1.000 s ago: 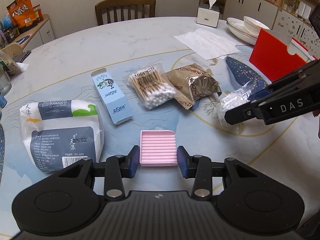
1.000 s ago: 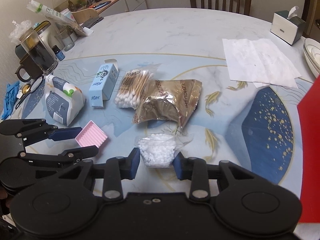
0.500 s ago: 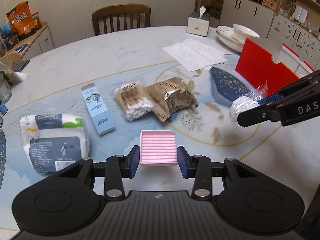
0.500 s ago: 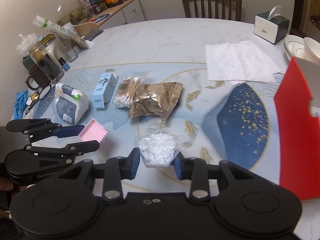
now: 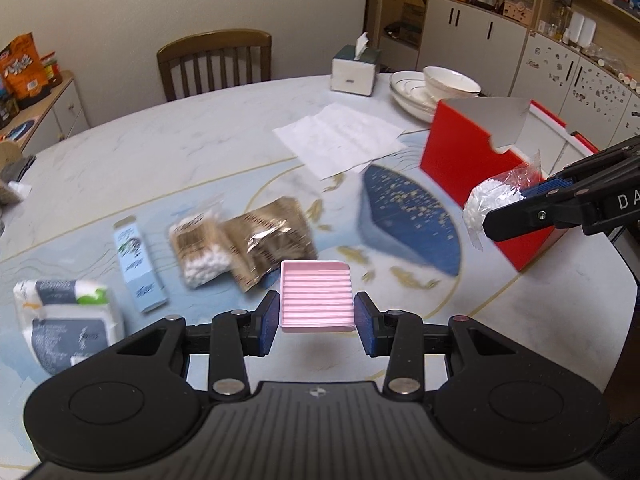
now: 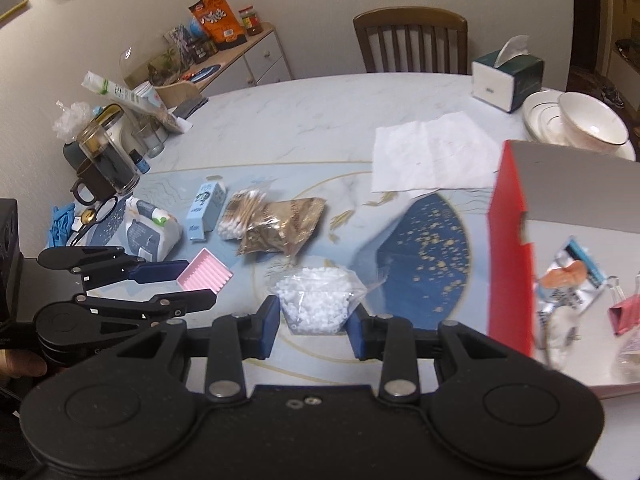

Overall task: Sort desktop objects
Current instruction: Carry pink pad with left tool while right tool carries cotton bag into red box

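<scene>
Holding one item in each gripper above the table (image 5: 192,152).
The left gripper (image 5: 316,316) pinches a pink ridged tray (image 5: 316,296) between its blue pads; the right gripper (image 6: 313,322) clamps a clear bag of white beads (image 6: 318,302) beside the red box (image 6: 510,264).

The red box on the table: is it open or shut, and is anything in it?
Open. The red box has no lid on top, and the right wrist view looks inside, where a printed packet and a pink clip lie.

Dim indoor light, motion blur, fisheye-warped edges
</scene>
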Motion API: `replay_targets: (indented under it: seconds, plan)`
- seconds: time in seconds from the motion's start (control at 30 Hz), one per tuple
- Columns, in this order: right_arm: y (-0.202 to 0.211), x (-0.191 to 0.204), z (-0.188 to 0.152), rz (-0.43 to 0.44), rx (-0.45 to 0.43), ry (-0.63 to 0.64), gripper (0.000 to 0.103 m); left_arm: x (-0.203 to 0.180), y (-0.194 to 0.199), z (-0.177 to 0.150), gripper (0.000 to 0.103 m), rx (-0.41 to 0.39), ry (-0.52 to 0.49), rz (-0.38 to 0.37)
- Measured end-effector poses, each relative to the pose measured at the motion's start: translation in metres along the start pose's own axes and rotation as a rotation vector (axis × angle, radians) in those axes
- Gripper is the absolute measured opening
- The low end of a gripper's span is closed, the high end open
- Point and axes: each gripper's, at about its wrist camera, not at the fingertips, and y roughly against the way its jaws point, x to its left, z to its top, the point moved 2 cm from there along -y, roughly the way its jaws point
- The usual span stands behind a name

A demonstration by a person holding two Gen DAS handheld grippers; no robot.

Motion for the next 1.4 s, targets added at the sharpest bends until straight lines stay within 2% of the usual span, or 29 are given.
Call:
replay_targets:
  seconds: [0.57,1.03,1.4]
  plan:
    - [0.054,-0.092,0.001,-0.038,-0.104,-0.063,0.035,-0.081,-0.014,0.051,0.039,-0.037,-0.073,-0.038]
    - [0.082,-0.165,-0.011,-0.111,-0.126,-0.126,0.035,-0.161,-0.040,0.093,0.039,-0.058,-0.191,-0.096]
    - [0.089,-0.223,-0.003,-0.193,-0.128,-0.141,0.035,-0.217,-0.068,0.130,0.039,-0.075,-0.287,-0.140]
